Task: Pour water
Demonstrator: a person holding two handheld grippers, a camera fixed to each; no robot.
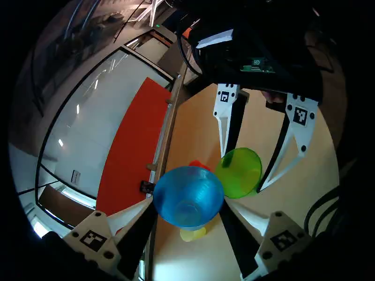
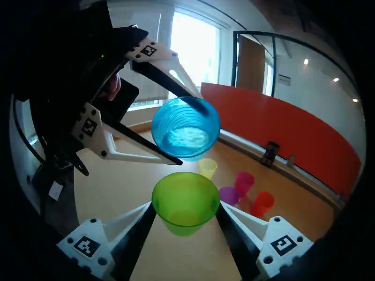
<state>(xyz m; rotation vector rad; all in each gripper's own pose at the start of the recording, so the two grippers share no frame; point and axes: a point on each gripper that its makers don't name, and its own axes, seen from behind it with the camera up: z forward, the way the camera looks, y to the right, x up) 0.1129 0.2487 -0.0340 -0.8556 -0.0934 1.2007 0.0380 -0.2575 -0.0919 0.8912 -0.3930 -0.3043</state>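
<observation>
We work over a pale wooden surface [image 2: 117, 196] with a long orange-red wall panel [image 2: 290, 126] along its far edge. The two tools face one another above it. In the right gripper view, the left gripper [image 2: 192, 136] reaches in from the upper left, and its fingers pinch the blue cup [image 2: 186, 126] from opposite sides. The right gripper [image 2: 186, 206] sits near us, its fingers pressed on either side of the green cup [image 2: 186, 201], which stands mouth up. The move turns on one relation: the blue cup hangs above the green one and just to its far side, close but apart, with the two mouths nearly in line. The left gripper view looks down past the blue cup and shows the green cup lower and beyond it. The blue cup is translucent, so we cannot tell how far it is tipped. A pale glint in its bottom may be water. We judge the pour has not started, and it needs the blue lip brought over the green mouth. Farther right on the surface stand a yellow cup [image 2: 207, 167], a pink cup [image 2: 244, 180], a purple cup [image 2: 228, 194] and an orange cup [image 2: 262, 202].
</observation>
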